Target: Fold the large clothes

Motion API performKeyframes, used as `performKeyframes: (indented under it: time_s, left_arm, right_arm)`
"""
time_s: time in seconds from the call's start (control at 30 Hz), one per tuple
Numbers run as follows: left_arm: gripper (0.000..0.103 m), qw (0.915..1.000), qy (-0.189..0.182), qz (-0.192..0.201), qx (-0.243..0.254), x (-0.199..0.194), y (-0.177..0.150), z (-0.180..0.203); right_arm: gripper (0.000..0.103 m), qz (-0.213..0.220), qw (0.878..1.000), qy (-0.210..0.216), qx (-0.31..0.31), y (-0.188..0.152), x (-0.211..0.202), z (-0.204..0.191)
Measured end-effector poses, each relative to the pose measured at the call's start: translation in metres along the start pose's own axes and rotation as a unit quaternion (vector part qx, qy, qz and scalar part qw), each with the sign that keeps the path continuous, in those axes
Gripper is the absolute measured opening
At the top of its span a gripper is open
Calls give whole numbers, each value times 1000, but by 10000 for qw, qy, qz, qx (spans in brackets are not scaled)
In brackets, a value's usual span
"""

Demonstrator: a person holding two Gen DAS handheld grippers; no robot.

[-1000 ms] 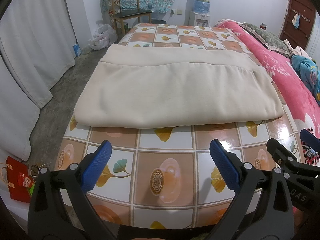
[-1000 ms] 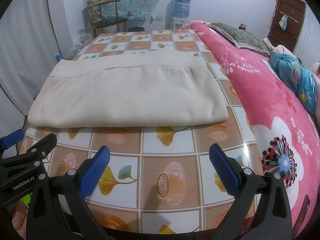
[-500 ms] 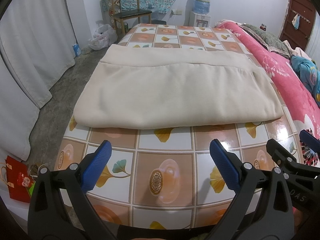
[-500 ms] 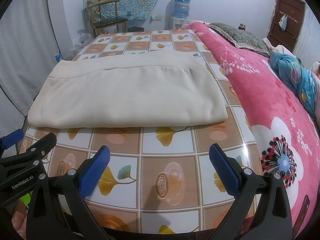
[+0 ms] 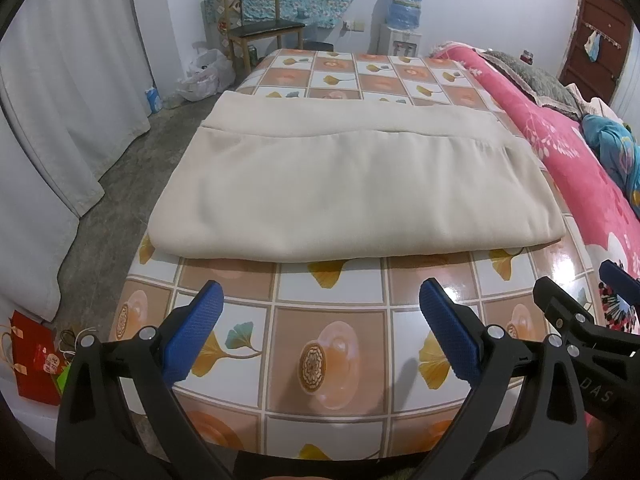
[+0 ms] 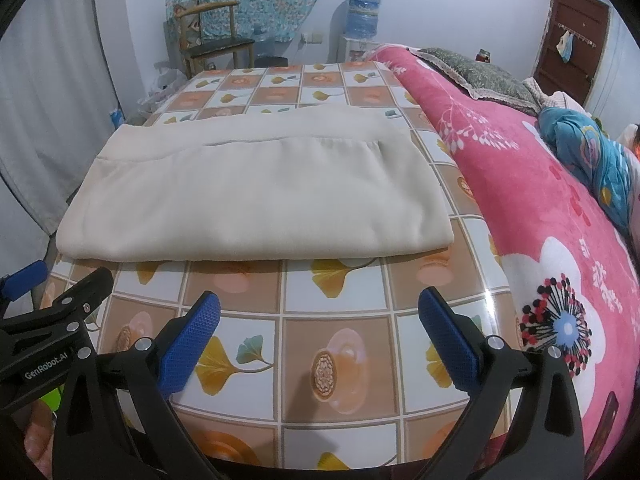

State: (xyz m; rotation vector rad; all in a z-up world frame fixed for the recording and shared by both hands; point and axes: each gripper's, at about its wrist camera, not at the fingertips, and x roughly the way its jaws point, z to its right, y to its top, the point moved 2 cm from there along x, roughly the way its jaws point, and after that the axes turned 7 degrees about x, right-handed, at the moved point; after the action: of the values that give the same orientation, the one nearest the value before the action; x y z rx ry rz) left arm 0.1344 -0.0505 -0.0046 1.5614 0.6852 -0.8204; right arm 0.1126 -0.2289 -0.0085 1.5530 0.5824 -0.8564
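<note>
Left gripper (image 5: 320, 324): jaws spread wide, blue pads far apart in the lower part of the left wrist view; nothing between them, nothing touched; it hovers over bare tablecloth short of the garment; its black frame and one blue tip also show at the lower left edge of the right wrist view
Right gripper (image 6: 320, 320): jaws released just as wide, blue pads at lower left and lower right of its own view; empty, touching nothing; its black frame shows at the lower right edge of the left wrist view, beside the left gripper
Cream garment (image 5: 348, 184): folded into a broad flat rectangle, lying in the middle of both views across the table; near edge is a rounded fold running left to right, well above the pads in the frame; a seam line crosses its far part, with a narrower band of cloth beyond it
Table (image 5: 328, 304): covered in glossy checked cloth with ginkgo-leaf and orange motifs; bare squares lie between garment and pads
Pink floral blanket (image 6: 560, 208): right side of both views, alongside the table's right edge
Wooden chair (image 5: 256, 28): upper centre-left, by the far wall
Water dispenser (image 6: 362, 16): top centre, against the wall
</note>
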Motion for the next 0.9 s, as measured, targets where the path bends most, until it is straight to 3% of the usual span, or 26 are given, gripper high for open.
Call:
performKeyframes:
  time_s: [0.9]
  left_arm:
    - [95,10000,-12,16,-33,0,5,2]
  right_arm:
    - [97,-4,10000,-4,20,3,-2,-3]
